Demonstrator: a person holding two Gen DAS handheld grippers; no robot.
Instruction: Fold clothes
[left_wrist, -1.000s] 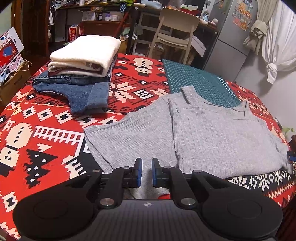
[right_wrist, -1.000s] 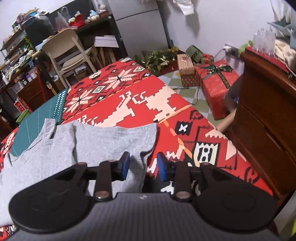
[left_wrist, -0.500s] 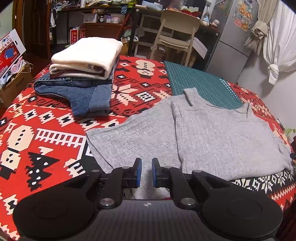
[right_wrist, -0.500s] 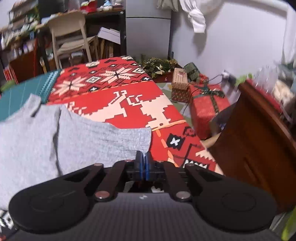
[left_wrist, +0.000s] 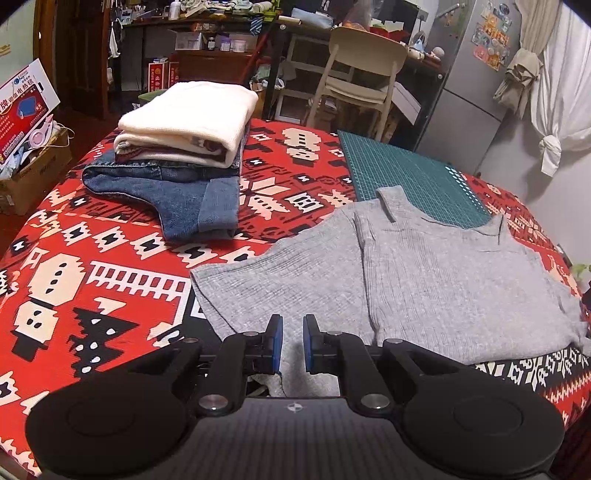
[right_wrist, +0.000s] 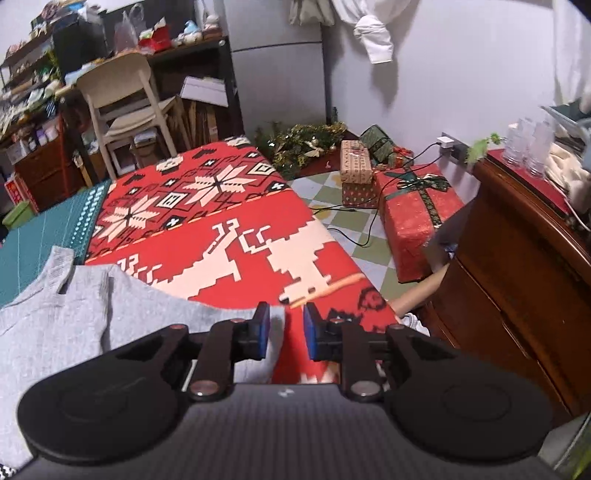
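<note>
Folded stack (left_wrist: 184, 122) done at bed's (left_wrist: 55, 280) far-left corner, grey top (left_wrist: 443, 280) partly folded; left hand-held gripper (left_wrist: 292, 345) grasping its near hem, right hand-held gripper (right_wrist: 284, 332) opening, w/ nothing pinched.

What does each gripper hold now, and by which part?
The left gripper seems to pinch the grey top by its near hem. The right gripper holds nothing: its jaws are opening around the top's corner.
</note>
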